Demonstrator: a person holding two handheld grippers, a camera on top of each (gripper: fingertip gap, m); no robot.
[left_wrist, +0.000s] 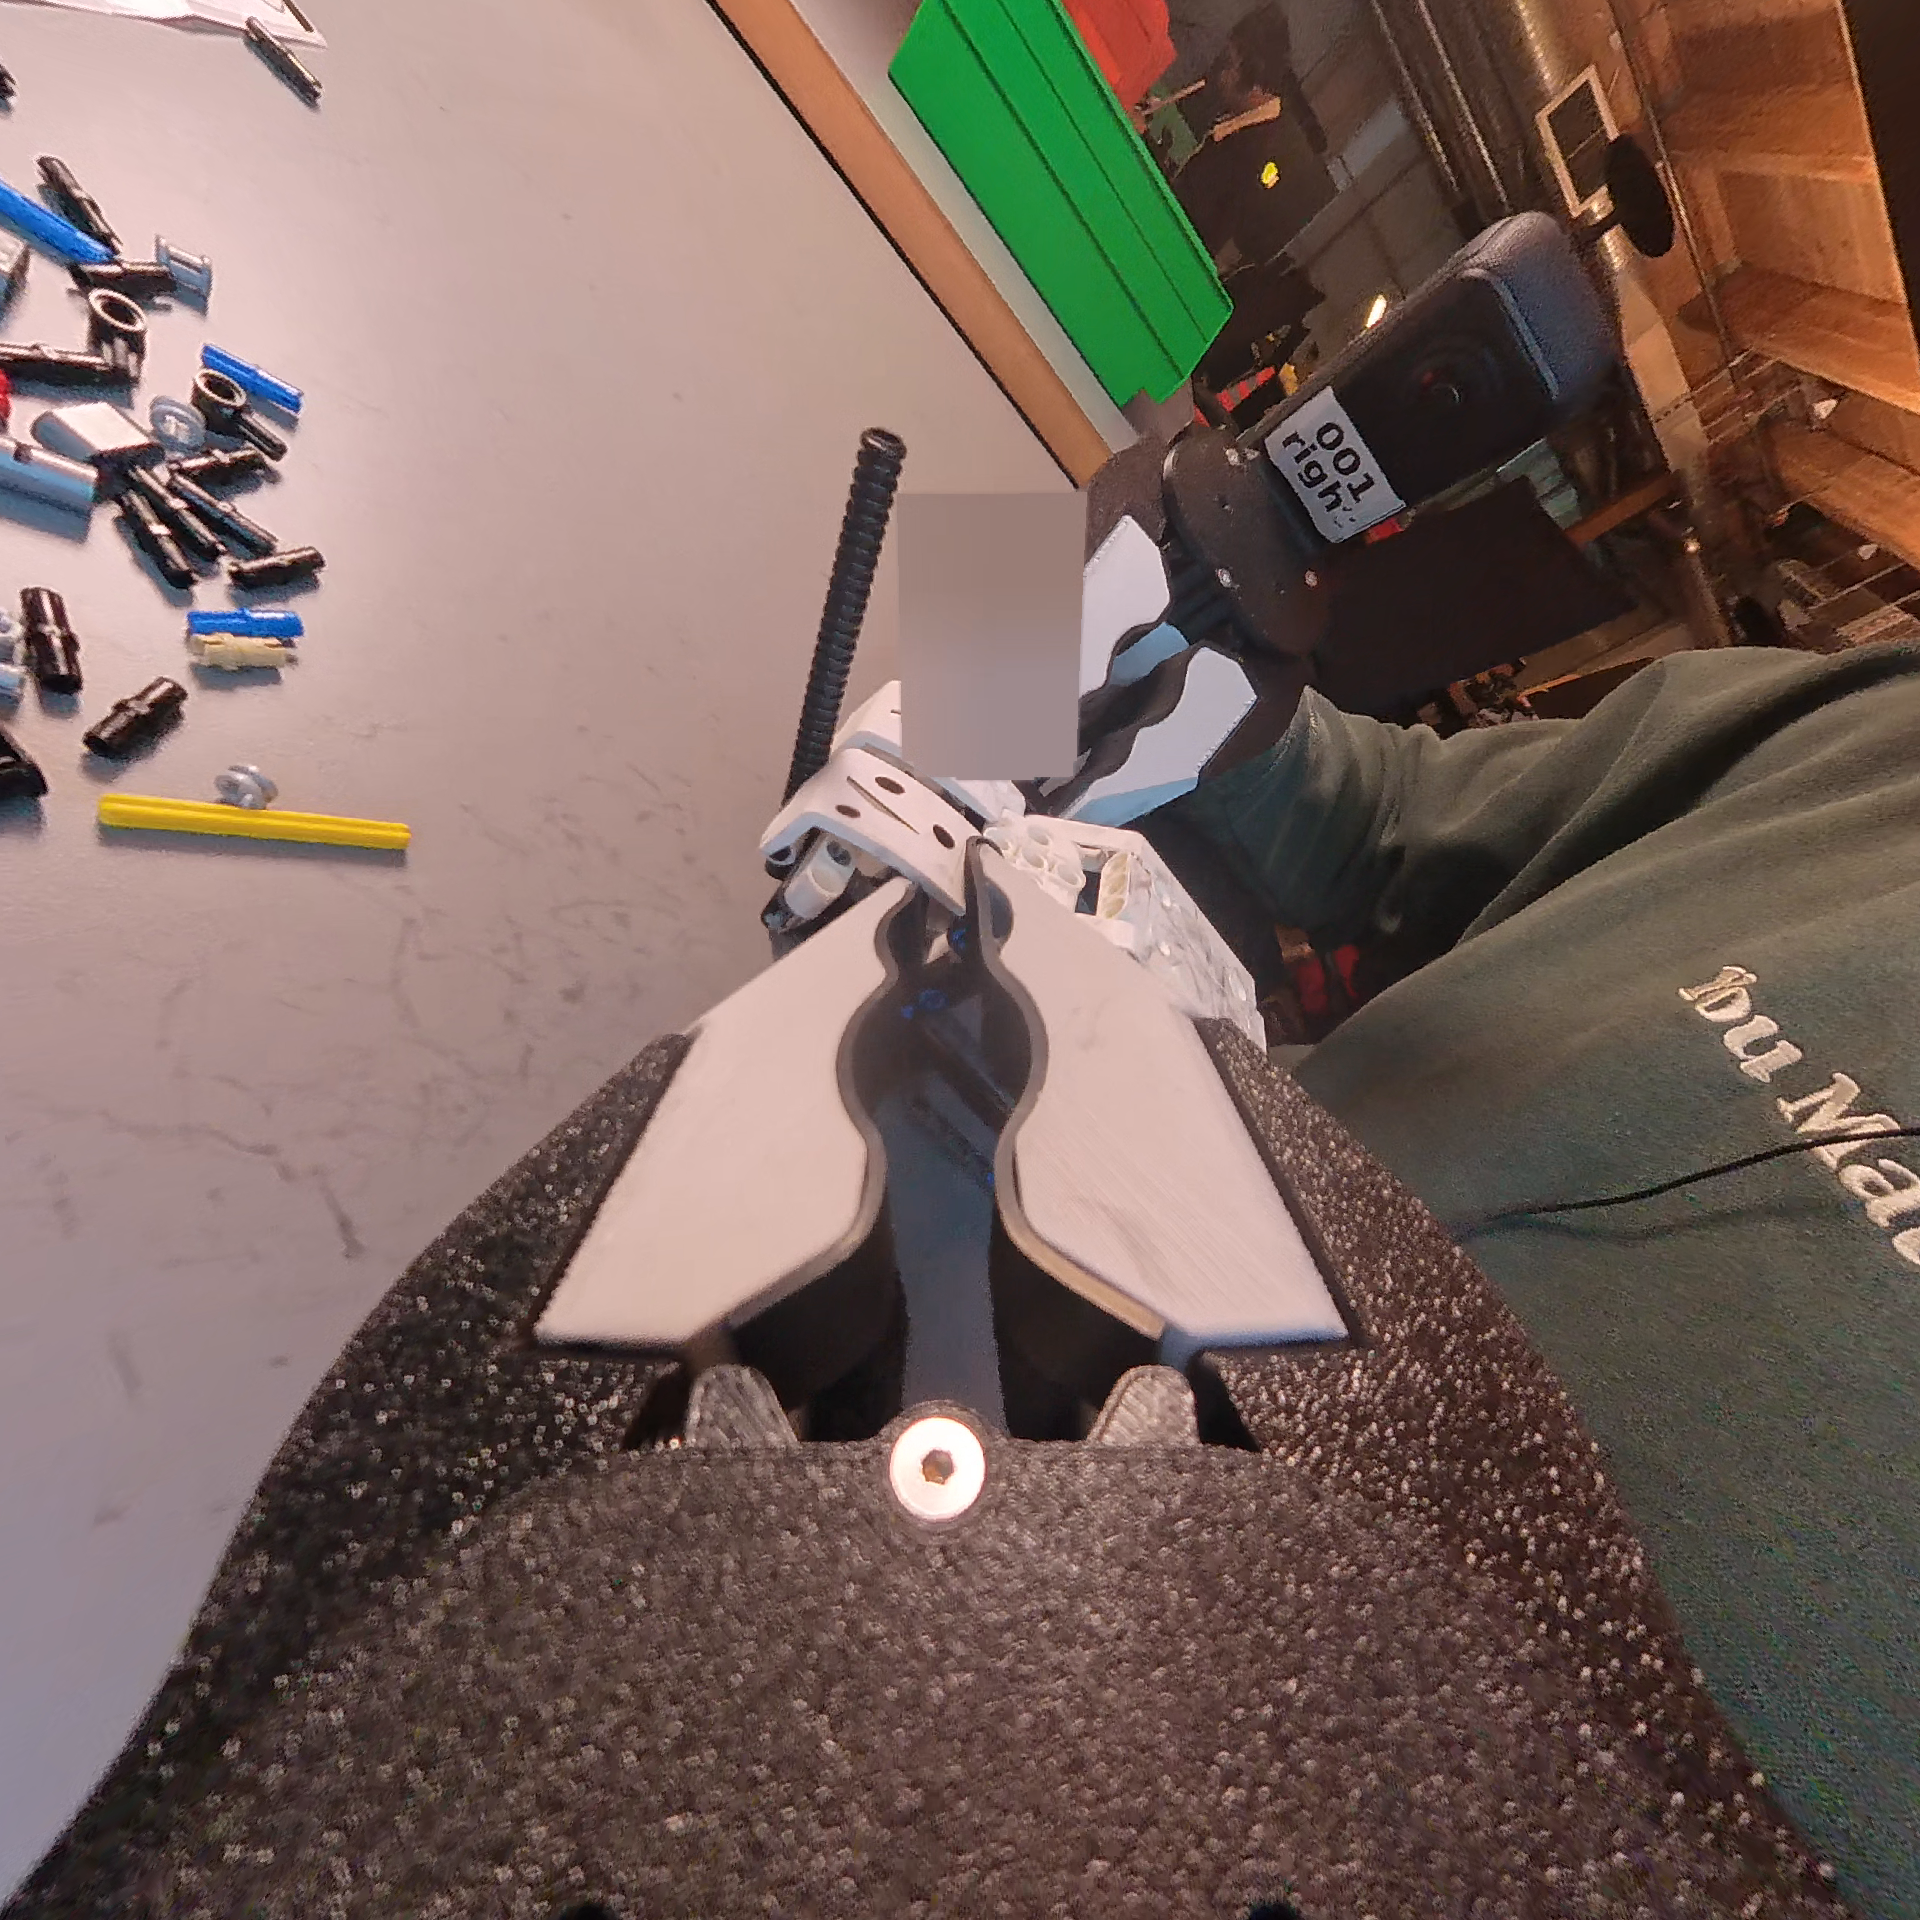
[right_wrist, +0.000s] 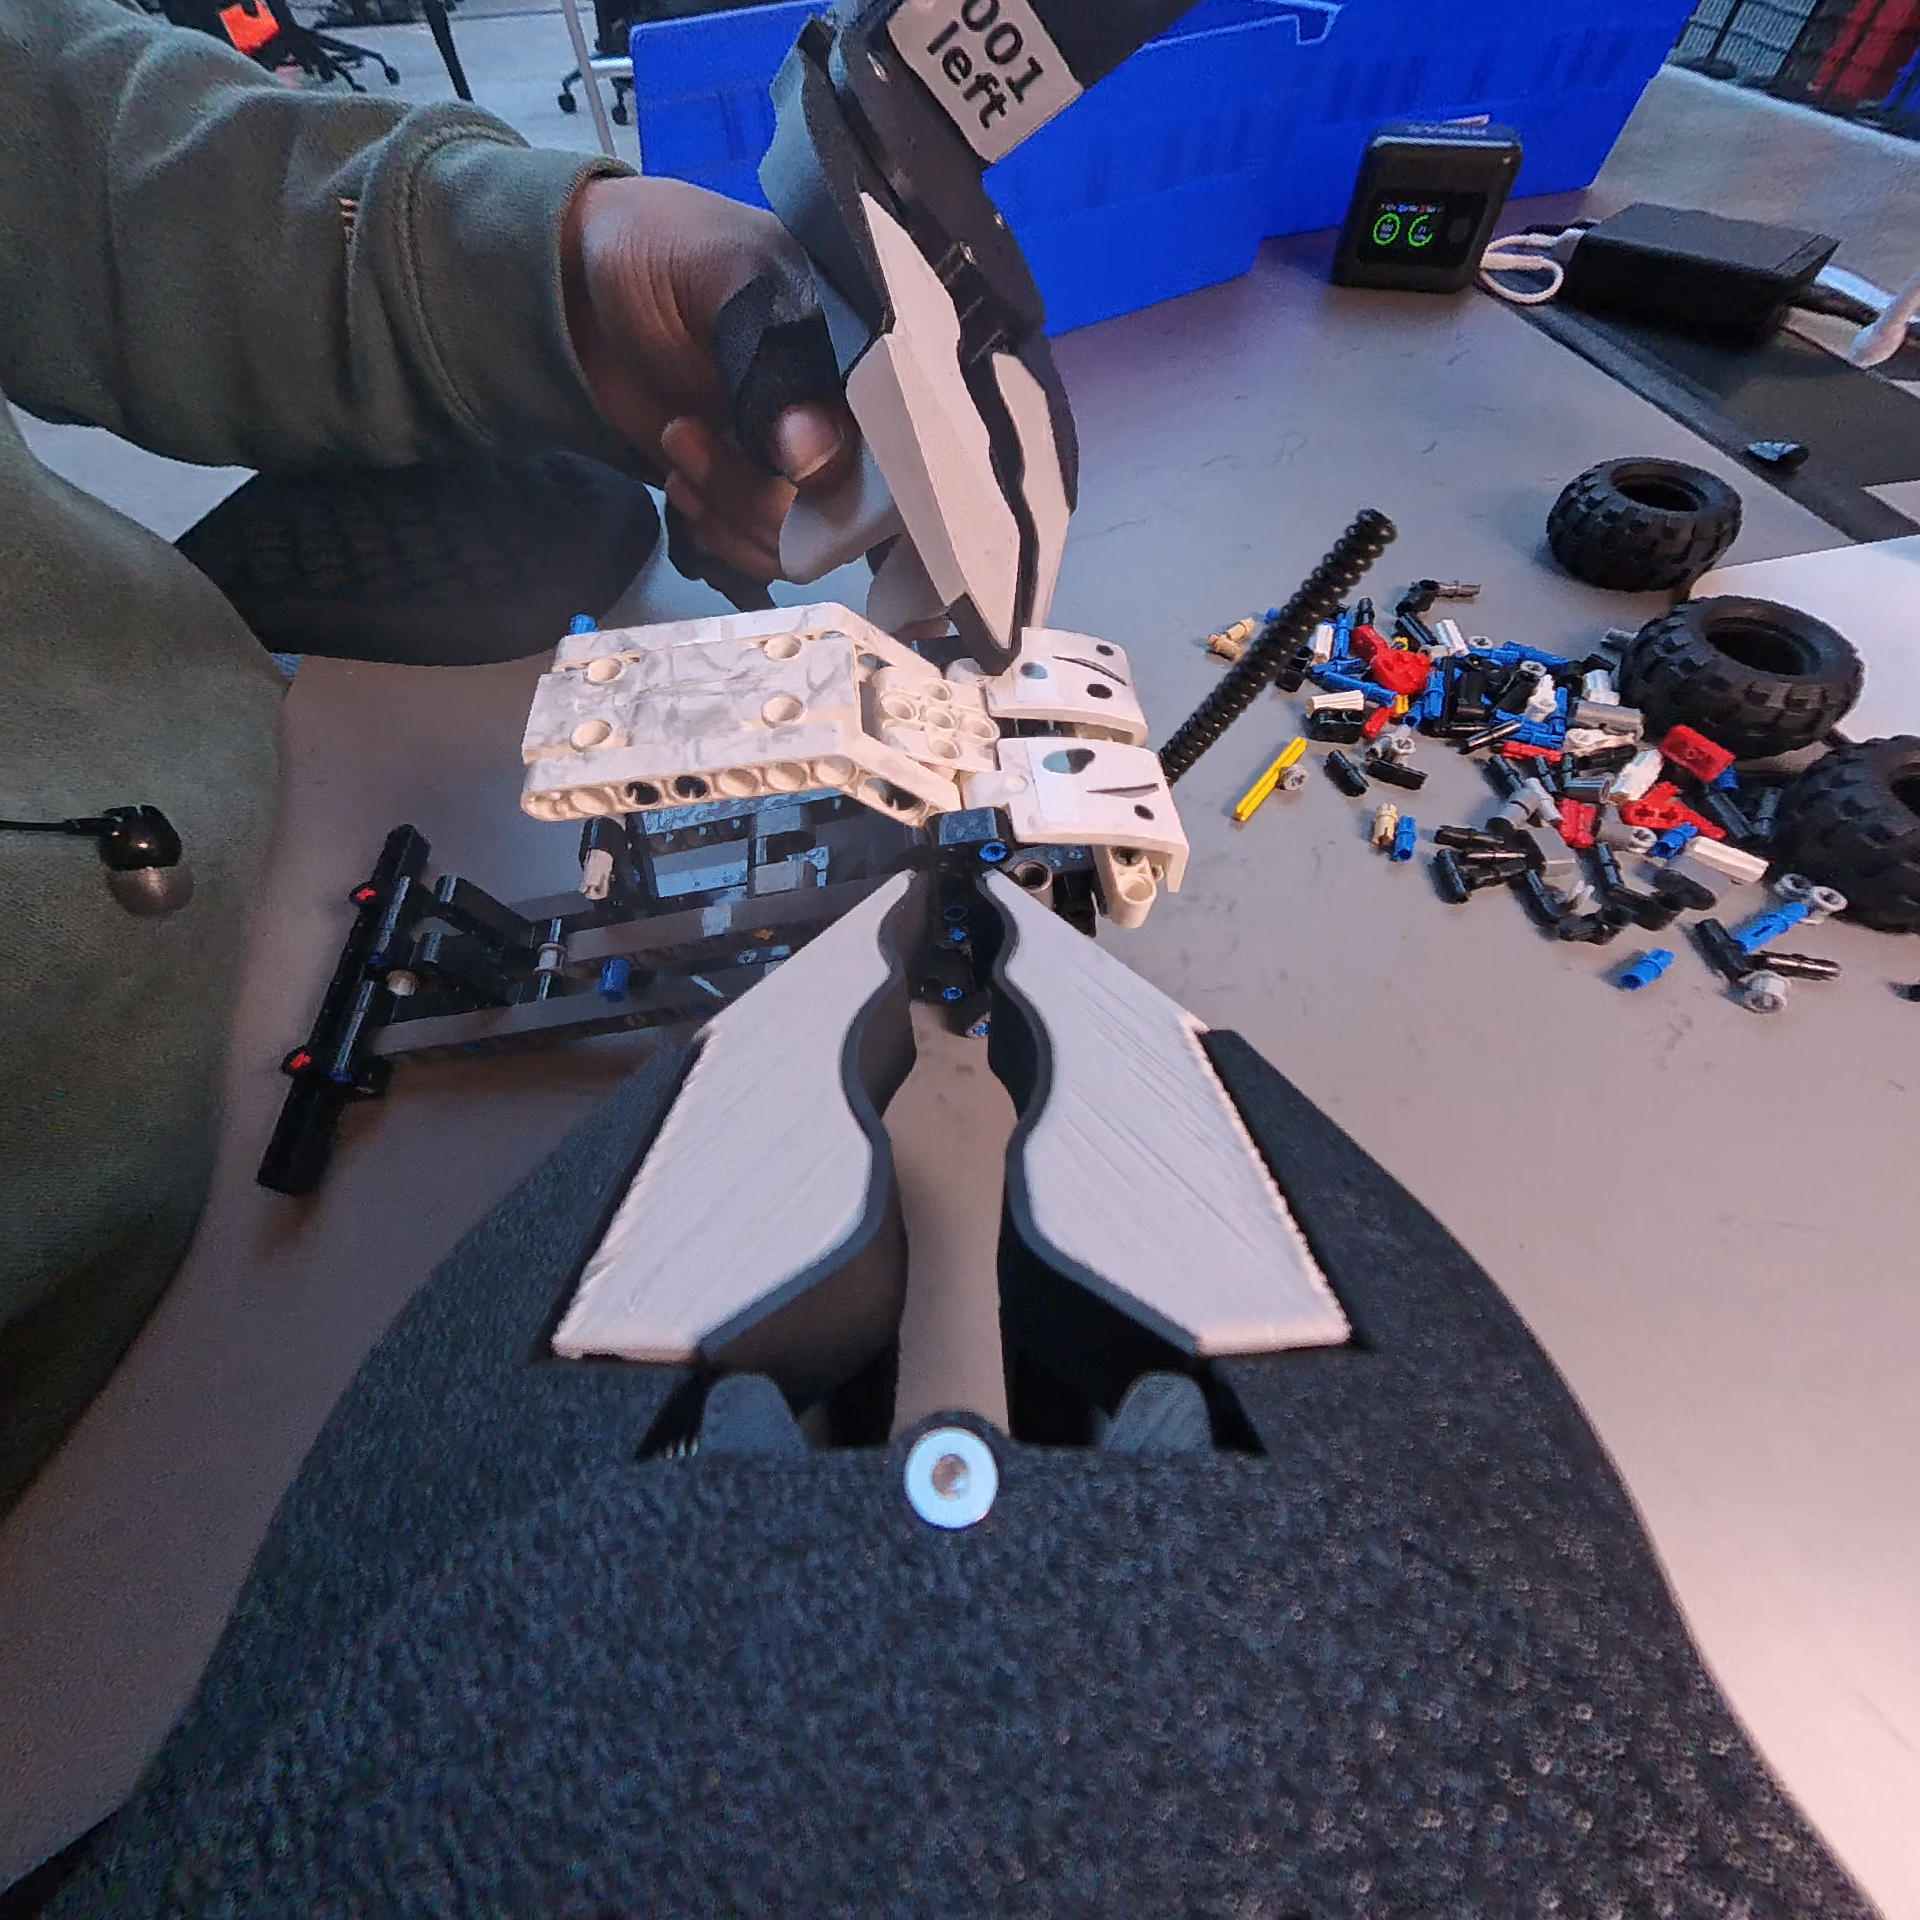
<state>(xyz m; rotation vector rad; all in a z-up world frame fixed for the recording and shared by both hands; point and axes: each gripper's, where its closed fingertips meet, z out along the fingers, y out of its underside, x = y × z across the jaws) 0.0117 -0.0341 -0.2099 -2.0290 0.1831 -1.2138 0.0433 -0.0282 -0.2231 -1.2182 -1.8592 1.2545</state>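
A building-brick car model stands on the grey table (right_wrist: 1455, 1143). It has a white marbled body (right_wrist: 707, 717), white hood panels (right_wrist: 1081, 790) and a black chassis (right_wrist: 468, 956) without wheels. My right gripper (right_wrist: 951, 883) is shut on a black beam with blue pins (right_wrist: 954, 940) at the model's front. My left gripper (right_wrist: 992, 649) comes down from above, and its tips are closed at the seam of the hood panels. In the left wrist view, the left gripper (left_wrist: 940, 883) pinches the white panel (left_wrist: 883, 821), and the right gripper (left_wrist: 1091, 764) is just beyond it.
A black ribbed hose (right_wrist: 1278, 644) lies beside the model. Right of it are a pile of small parts (right_wrist: 1507, 727), a yellow axle (right_wrist: 1270, 777) and three black tyres (right_wrist: 1745, 675). A blue bin (right_wrist: 1195, 156), a small screen device (right_wrist: 1429, 208) and a green bin (left_wrist: 1049, 197) stand at the back. The gap from one gripper's tips to the other's is roughly 4 centimetres.
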